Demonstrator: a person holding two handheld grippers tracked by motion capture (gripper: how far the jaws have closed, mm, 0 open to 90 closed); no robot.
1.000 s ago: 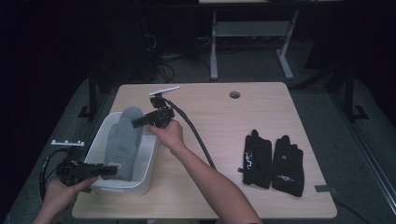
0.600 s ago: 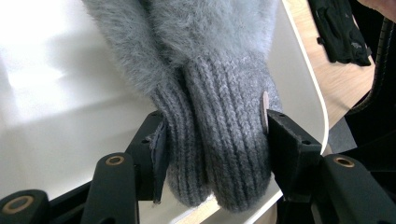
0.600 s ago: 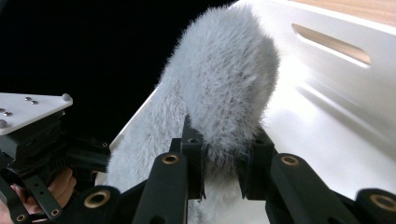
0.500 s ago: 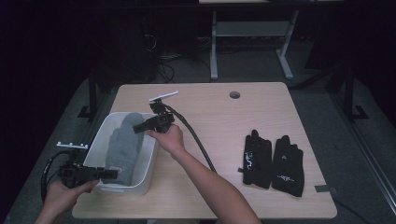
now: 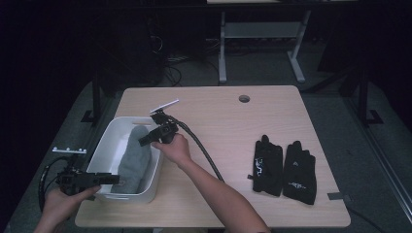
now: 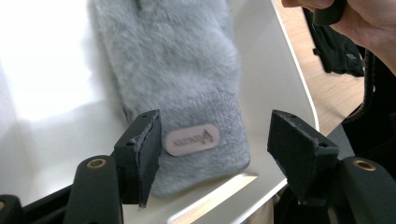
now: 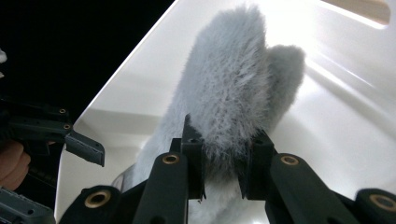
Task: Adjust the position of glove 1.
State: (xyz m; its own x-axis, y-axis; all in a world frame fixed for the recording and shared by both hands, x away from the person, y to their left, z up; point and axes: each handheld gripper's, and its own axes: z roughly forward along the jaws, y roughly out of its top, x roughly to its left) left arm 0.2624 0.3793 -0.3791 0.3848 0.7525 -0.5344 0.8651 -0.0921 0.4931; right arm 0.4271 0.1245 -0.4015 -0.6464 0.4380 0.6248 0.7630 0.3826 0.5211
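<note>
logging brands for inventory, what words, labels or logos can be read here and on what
Pink patch on the grey furry glove's cuff: raised lettering, upside down, too faint to read.
White print on the black gloves: too small to read.
No other text shows.

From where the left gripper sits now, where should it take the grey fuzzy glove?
Take the knit cuff, the end nearest the left gripper, coming straight ahead along the glove. The cuff lies flat in the white bin with its logo patch between the open fingers. The right gripper already pinches the furry end.
</note>
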